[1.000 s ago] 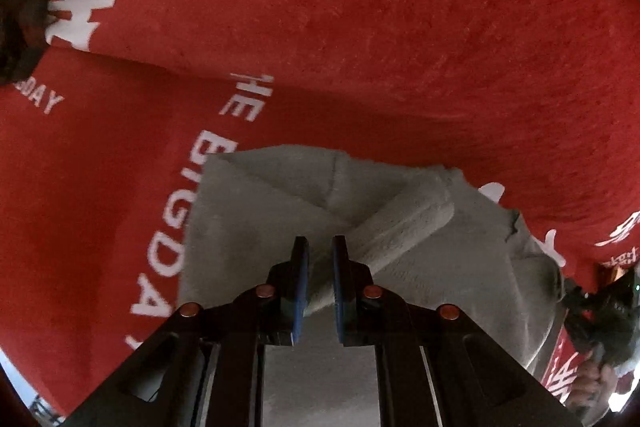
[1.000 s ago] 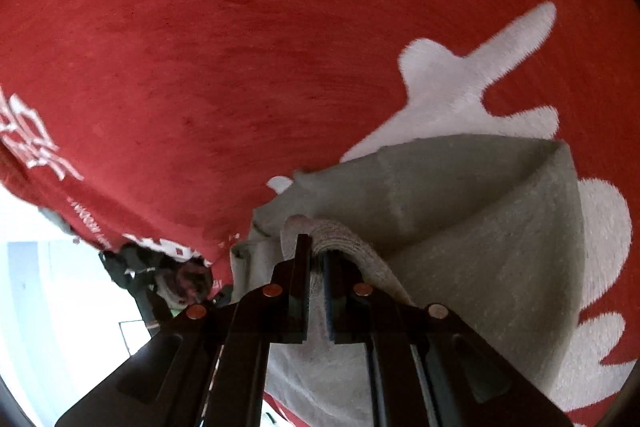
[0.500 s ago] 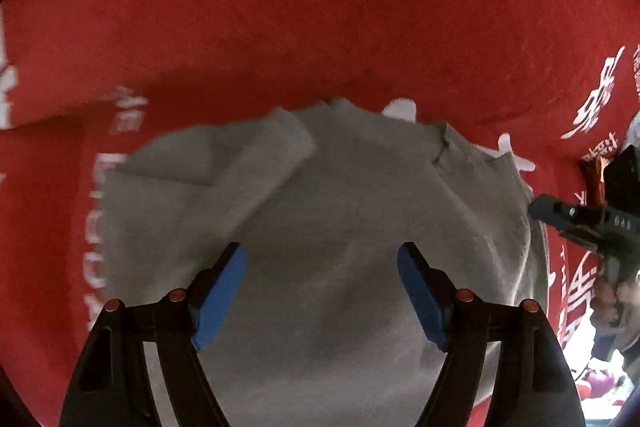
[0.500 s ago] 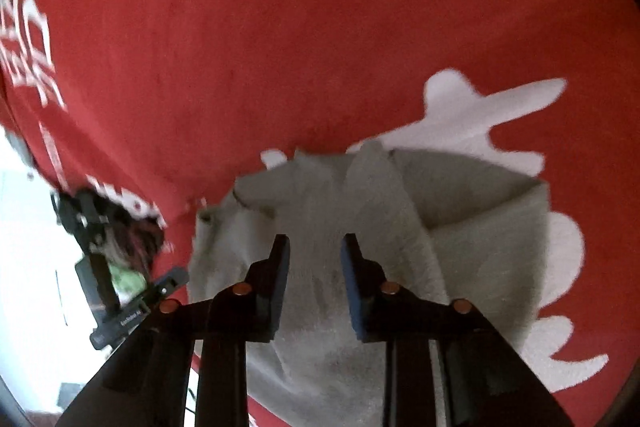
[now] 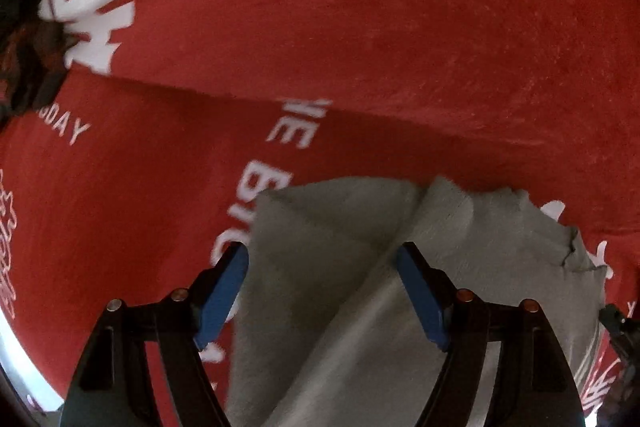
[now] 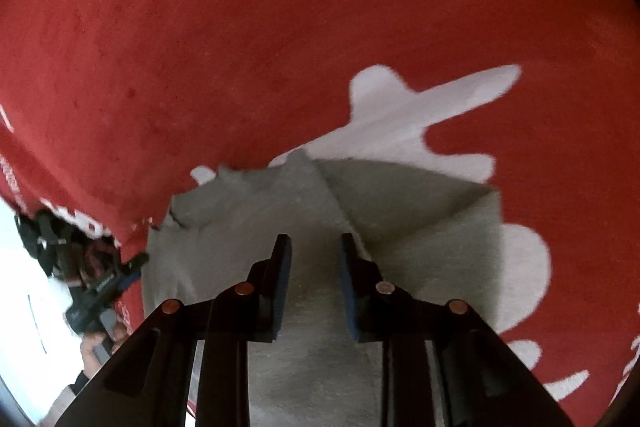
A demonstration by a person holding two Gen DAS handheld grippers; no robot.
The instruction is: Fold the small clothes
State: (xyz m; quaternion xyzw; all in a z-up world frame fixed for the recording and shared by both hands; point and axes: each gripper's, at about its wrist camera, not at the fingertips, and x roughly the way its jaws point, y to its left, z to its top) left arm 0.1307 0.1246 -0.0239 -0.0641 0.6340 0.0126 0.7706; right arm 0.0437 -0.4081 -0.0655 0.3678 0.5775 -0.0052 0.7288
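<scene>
Grey knit garment [image 5: 352,307], a small soft piece with 1 sleeve laid diagonally across its body, lies flat on the red printed cloth [image 5: 360,27]. From the left: the left gripper [image 5: 322,291] hangs over it, blue pads [image 5: 222,291] spread wide and released, nothing between them. The right gripper [image 6: 314,287] hovers over the centre, parted slightly, gripping nothing (both have just let go). I would pinch the near hem with both together. Count: 1 garment, 2 grippers.

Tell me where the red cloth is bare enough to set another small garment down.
The red cloth is free beyond the far edge of the grey garment. In the left view, also to its left, over the white letters. Near the tongs, the garment fills the space.
</scene>
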